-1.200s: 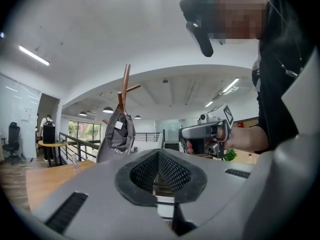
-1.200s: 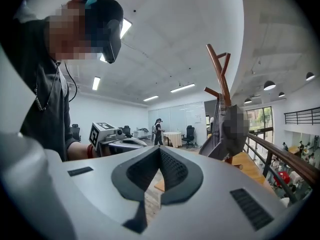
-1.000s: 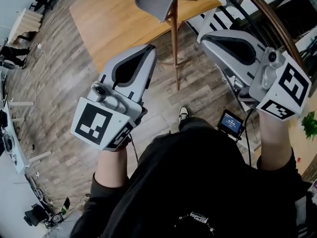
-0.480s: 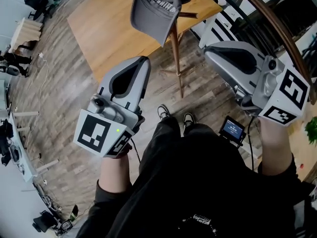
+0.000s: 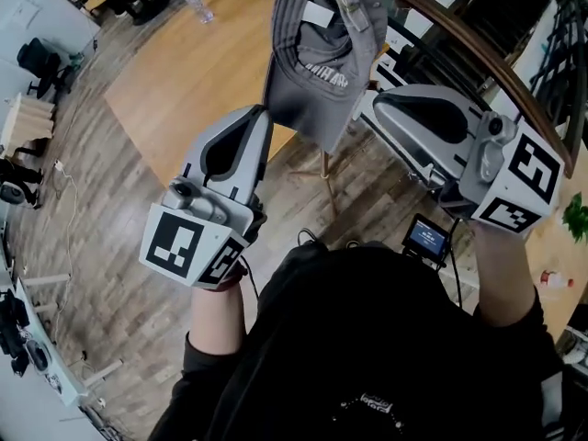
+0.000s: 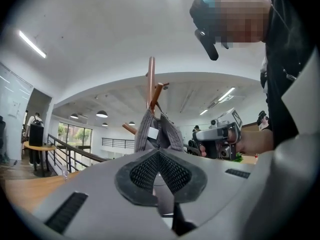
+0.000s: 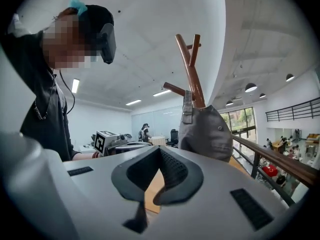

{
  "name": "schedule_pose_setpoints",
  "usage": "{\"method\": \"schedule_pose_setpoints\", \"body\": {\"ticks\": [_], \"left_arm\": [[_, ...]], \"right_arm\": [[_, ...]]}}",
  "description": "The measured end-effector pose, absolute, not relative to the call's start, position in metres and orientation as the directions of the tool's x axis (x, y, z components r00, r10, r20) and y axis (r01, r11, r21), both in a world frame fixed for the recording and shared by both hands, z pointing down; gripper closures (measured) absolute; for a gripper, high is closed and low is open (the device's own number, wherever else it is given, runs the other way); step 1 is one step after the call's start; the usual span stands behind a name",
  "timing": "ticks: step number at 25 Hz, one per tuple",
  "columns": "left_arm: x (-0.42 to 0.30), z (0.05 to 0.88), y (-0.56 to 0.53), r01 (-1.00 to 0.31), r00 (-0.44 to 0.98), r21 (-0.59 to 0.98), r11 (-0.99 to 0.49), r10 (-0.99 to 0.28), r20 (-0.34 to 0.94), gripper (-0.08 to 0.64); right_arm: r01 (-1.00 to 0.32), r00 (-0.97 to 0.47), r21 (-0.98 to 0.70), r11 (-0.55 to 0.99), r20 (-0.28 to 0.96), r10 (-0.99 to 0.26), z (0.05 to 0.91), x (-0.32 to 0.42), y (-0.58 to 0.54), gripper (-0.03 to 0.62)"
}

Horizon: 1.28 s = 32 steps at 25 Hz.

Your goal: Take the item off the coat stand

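Item: a grey cap (image 5: pixel 322 58) hangs from a peg at the top of the coat stand (image 5: pixel 328 177). It is not yet taken off.
Left tongs (image 5: pixel 261 118): jaws together, with nothing between them. They are held level, near the cap's left side but apart from it.
Right tongs (image 5: pixel 378 101): jaws together and empty. They are held level, near the cap's right side but apart from it.
Contact: none is seen in any view; the cap hangs free between the two tips.
Done: the approach only, with both tongs raised to cap height.
Left to do: open one pair of tongs, clamp them on the cap, lift it clear of the peg and carry it away.
Stage: judged early, as removal has not begun.
Risk: the cap's back strap lies against the peg. A sideways pull may snag it, so lifting first looks safer.
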<state>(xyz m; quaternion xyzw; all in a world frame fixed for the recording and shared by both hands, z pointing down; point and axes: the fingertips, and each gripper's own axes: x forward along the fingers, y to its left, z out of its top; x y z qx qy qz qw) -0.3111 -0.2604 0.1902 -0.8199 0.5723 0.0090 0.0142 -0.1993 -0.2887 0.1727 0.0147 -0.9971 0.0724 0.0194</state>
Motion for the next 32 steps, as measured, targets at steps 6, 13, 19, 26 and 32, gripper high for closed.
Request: {"method": "schedule_pose_setpoints", "body": {"ticks": [6, 13, 19, 26, 32], "left_arm": [[-0.336, 0.188, -0.287, -0.9, 0.436, -0.032, -0.434, -0.899, -0.041, 0.558], [-0.333, 0.171, -0.307, -0.838, 0.545, -0.047, -0.543, -0.836, -0.068, 0.558], [-0.344, 0.178, -0.321, -0.848, 0.53, -0.033, -0.529, -0.846, -0.053, 0.558], [-0.334, 0.185, -0.318, -0.829, 0.558, -0.001, -0.559, -0.828, -0.045, 0.558], [-0.322, 0.192, -0.313, -0.805, 0.591, 0.031, -0.592, -0.806, -0.035, 0.377]], "right_arm": [[-0.185, -0.983, -0.147, 0.972, 0.028, -0.183, 0.169, -0.214, -0.309, 0.58], [-0.26, -0.964, -0.219, 0.941, 0.007, -0.265, 0.173, -0.212, -0.324, 0.58], [-0.3, -0.952, -0.216, 0.929, 0.007, -0.305, 0.167, -0.212, -0.33, 0.58], [-0.345, -0.937, -0.218, 0.913, 0.021, -0.349, 0.161, -0.203, -0.323, 0.58], [-0.356, -0.933, -0.21, 0.911, 0.028, -0.358, 0.159, -0.199, -0.32, 0.53]]}}
